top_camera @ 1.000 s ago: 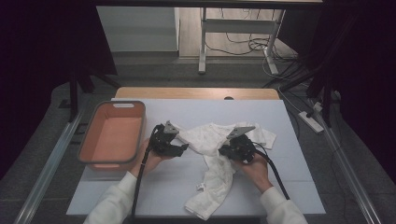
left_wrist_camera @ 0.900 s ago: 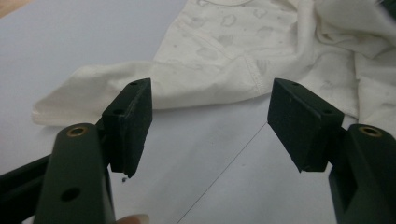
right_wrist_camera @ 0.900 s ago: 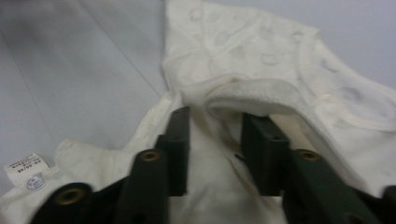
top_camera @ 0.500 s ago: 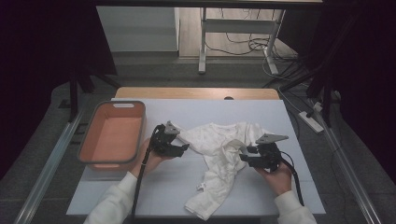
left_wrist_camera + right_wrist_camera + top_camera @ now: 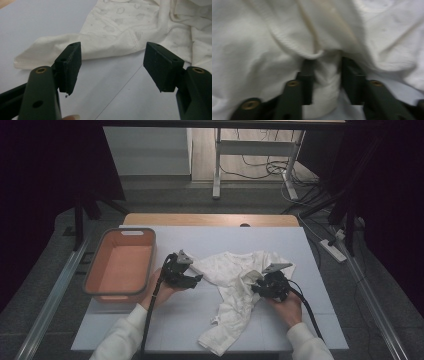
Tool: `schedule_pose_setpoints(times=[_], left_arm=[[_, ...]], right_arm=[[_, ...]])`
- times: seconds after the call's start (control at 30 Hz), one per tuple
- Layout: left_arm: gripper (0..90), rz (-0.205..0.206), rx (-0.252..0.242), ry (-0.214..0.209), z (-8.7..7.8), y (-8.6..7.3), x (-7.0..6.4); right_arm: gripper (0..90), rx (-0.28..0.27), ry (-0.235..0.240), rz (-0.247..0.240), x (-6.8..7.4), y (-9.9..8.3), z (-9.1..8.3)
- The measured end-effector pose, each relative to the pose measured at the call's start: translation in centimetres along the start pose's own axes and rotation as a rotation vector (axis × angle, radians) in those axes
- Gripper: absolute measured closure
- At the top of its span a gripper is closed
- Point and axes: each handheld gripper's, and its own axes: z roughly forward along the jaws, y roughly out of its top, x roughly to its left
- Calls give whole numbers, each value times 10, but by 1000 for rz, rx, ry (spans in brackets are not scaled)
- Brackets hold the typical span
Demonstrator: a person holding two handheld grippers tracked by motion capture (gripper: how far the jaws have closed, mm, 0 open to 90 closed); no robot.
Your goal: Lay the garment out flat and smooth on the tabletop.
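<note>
Judging by the rumpled heap, straightening the white baby garment has barely begun: it lies crumpled mid-worktop, one end trailing toward the near edge, and the orange basket at the left holds nothing. The right gripper has its jaws pinching a bunched fold. The left gripper hangs just short of the sleeve edge, jaws spread wide, gripping nothing.

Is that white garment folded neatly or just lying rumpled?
Rumpled: the white garment sprawls in creases across the table, one bunch between the right hand-held gripper jaws.
</note>
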Motion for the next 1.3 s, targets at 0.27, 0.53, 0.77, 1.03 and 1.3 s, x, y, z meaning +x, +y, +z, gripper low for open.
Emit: schedule_pose_setpoints(times=[0.27,0.53,0.77,1.03,1.3], left_arm=[[316,-5,-10,6,-3,0,1],[316,-2,-9,10,-3,0,1],[316,2,-8,11,-3,0,0],[315,-3,-5,12,-3,0,0],[315,-3,-1,8,-1,0,-1]], right_arm=[[824,-9,-27,-83,15,-4,-25],[823,-48,-13,-53,30,-30,-63],[818,-35,-31,-10,33,-54,-82],[811,12,-38,-25,46,-71,-91],[769,43,-30,-62,63,-79,-93]])
